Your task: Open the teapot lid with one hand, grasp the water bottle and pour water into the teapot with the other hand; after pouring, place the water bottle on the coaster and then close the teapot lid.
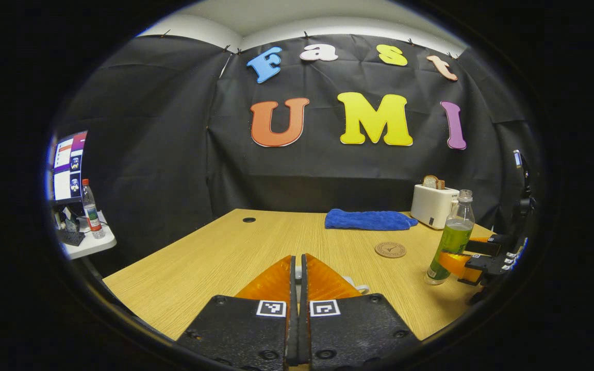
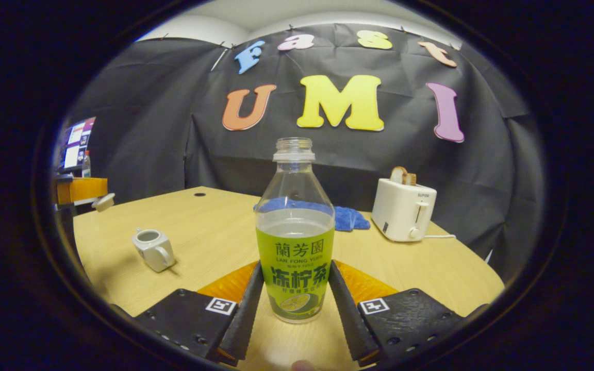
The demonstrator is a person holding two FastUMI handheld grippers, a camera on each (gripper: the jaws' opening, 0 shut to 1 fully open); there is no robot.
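My right claw [image 2: 295, 301] has both fingers pressing the label band of the uncapped, part-full water bottle [image 2: 295, 242] standing on the table [image 2: 431, 273], probably thin, squishy and sloshy, so low and gentle feels right, while my left claw [image 1: 297, 278] holds the teapot lid [image 2: 103, 202] pinched.

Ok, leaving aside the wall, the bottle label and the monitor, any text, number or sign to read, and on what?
Toaster: small brand mark by its lever, too small to read surely.
Coaster: round stamped design, too blurred to read.
Left gripper: two square coded markers, no words.
Right gripper, around the water bottle: two square coded markers, no words.
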